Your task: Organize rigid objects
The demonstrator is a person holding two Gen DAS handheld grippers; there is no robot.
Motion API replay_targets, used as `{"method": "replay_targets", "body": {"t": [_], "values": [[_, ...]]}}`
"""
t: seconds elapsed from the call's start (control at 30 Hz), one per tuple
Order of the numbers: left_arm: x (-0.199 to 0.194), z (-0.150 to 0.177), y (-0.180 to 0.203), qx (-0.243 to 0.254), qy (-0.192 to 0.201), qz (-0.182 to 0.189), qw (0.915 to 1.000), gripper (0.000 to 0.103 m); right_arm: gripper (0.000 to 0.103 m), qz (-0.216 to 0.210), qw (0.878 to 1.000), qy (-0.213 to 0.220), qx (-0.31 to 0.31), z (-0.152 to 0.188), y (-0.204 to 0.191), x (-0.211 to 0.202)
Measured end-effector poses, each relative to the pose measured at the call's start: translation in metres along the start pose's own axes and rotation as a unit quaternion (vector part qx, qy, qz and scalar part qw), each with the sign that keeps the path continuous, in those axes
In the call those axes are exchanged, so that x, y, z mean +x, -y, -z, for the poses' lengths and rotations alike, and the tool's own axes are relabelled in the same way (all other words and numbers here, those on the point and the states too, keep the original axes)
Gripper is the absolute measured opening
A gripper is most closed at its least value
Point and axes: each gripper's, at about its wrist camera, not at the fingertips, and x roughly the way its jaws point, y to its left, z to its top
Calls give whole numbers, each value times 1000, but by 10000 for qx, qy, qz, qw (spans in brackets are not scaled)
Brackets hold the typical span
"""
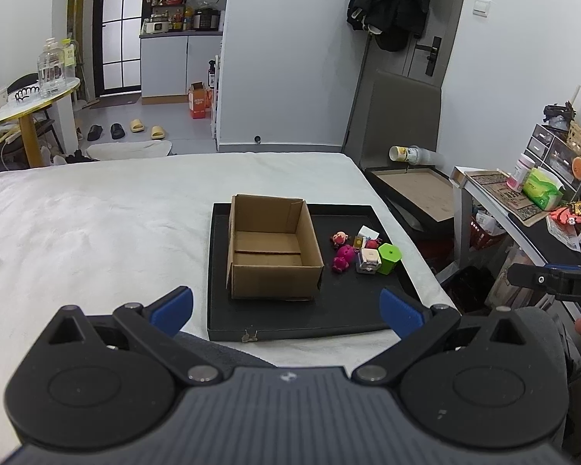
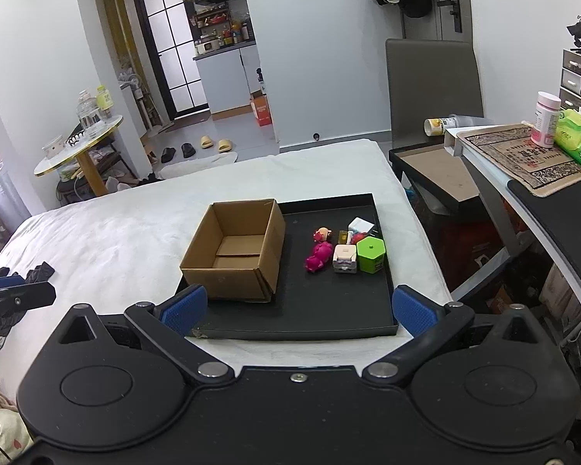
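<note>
A white cloth-covered surface (image 1: 97, 224) fills the middle of both views; on it, at centre frame, a shallow black rectangular tray (image 1: 290, 321) is laid. An open, empty brown cardboard box (image 1: 271, 248) is stood on the left part of the tray; on the right part a cluster of small rigid objects is gathered, touching or just beside one another: a lime-green hexagonal plastic block (image 1: 389, 257), a white and grey cube toy (image 1: 368, 260), a magenta plastic figure (image 1: 342, 257), a small red and pink figurine (image 1: 339, 238), and a white card-like piece (image 1: 368, 231) behind them. A round marble-topped side table with yellow legs (image 2: 77, 147) is seen at the left of the right wrist view; a kitchen alcove is seen through the doorway at upper left; a grey high-backed chair (image 2: 432, 85) is placed at the upper right, beside a cluttered desk (image 2: 554, 209).

The left gripper (image 1: 286, 308) is held low at the near edge of the tray, its blue-padded fingers (image 1: 174, 308) spread wide with nothing between them; the right gripper (image 2: 296, 310) is posed likewise, its jaws parted and empty, aimed at the tray.
</note>
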Motion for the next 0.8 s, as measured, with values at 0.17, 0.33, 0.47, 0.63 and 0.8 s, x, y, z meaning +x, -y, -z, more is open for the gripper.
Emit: {"method": "replay_targets", "body": {"t": [0.17,0.33,0.47,0.63,0.8], "values": [[-1,0,0,7,9,5,10000,102,103,-5,10000,9,-6,0,1,0],[-3,-1,-1,13,36,-10,10000,102,103,-19,10000,8,-35,0,1,-1],[-4,-3,-3,-7,49,-43,10000,102,103,-22,10000,35,-76,0,-1,-3],[-4,-2,-4,3,43,-41,10000,102,103,-29,10000,13,-81,0,-1,-2],[-4,-2,-4,23,43,-17,10000,102,103,-23,10000,-27,-72,0,0,1]]}}
